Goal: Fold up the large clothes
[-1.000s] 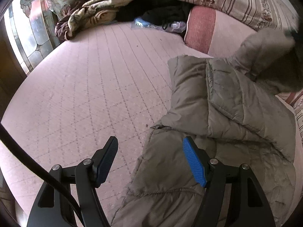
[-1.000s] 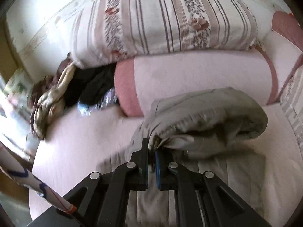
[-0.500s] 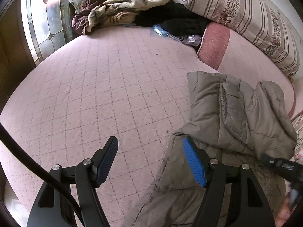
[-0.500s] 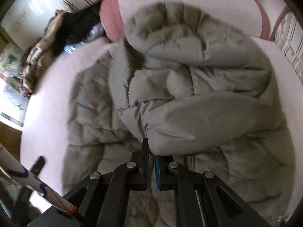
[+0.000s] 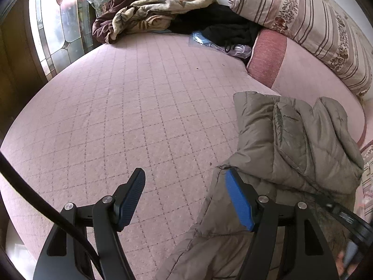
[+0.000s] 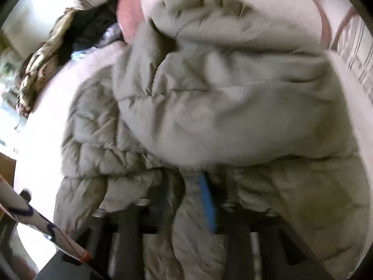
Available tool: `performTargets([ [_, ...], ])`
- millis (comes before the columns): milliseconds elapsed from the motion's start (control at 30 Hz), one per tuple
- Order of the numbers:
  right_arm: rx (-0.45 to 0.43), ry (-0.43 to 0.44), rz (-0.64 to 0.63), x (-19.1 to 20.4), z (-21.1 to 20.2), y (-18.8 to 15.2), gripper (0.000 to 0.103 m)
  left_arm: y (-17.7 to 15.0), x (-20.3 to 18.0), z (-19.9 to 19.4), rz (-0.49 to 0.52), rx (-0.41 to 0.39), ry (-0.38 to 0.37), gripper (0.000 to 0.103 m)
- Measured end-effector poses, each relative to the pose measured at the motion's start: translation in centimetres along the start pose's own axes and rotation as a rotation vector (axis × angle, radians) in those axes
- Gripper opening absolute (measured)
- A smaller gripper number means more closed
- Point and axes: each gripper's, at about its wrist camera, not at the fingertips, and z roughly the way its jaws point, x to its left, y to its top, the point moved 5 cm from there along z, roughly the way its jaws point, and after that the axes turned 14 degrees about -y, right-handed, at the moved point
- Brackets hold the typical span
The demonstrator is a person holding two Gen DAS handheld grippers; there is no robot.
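Observation:
A grey-olive quilted puffer jacket lies on the pink quilted bed, with one part folded over its body. My left gripper hovers open over the jacket's left edge; its right blue pad is above the fabric and nothing is gripped. In the blurred right wrist view the jacket fills the picture. My right gripper has its jaws opening, and a fold of the jacket still hangs between them, beside the blue pad. Part of the right gripper shows in the left wrist view.
At the head of the bed lie a striped floral pillow, a pink bolster, a heap of patterned and black clothes and a plastic bag. A stained-glass panel stands on the left.
My right gripper came down with the lifted jacket part and laid it over the body; its shut jaws have parted. The left gripper shifted a little early on, then held still.

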Motion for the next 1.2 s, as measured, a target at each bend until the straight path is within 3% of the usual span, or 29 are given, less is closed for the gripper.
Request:
performTargets([
  [133, -0.096, -0.012, -0.039, -1.6, -4.9, 0.2, 0.042, -0.2, 0.0, 0.1, 0.002, 0.005, 0.009, 0.070],
  [267, -0.229, -0.059, -0.026, -3.1, -9.1, 3.0, 0.042, -0.3, -0.4, 0.1, 0.015, 0.003, 0.015, 0.070],
  [433, -0.360, -0.181, 0.023, -3.2, -9.1, 7.6, 0.042, -0.5, -0.7, 0.4, 0.034, 0.006, 0.031, 0.070],
  [533, -0.321, -0.265, -0.003, -3.3, -5.6, 7.7, 0.042, -0.4, -0.7, 0.5, 0.033, 0.009, 0.032, 0.070],
  [700, -0.089, -0.190, -0.017, -3.1, 2.1, 4.3, 0.042, -0.2, -0.8, 0.5, 0.030, 0.008, 0.018, 0.070],
  [800, -0.071, -0.187, -0.054, -3.1, 3.9, 2.9, 0.042, -0.2, -1.1, 0.6, 0.042, 0.006, 0.019, 0.070],
  [933, -0.039, -0.191, -0.071, -3.1, 3.5, 3.8, 0.042, -0.4, -1.3, 0.9, 0.057, 0.013, 0.030, 0.070],
  [1033, -0.122, -0.217, -0.064, -3.0, 0.4, 5.1, 0.042, -0.4, -0.7, 0.7, 0.039, 0.013, 0.036, 0.070],
  [1200, -0.273, -0.160, -0.041, -0.8, -5.3, 5.2, 0.042, -0.2, 0.0, 0.4, 0.010, 0.003, 0.039, 0.070],
])
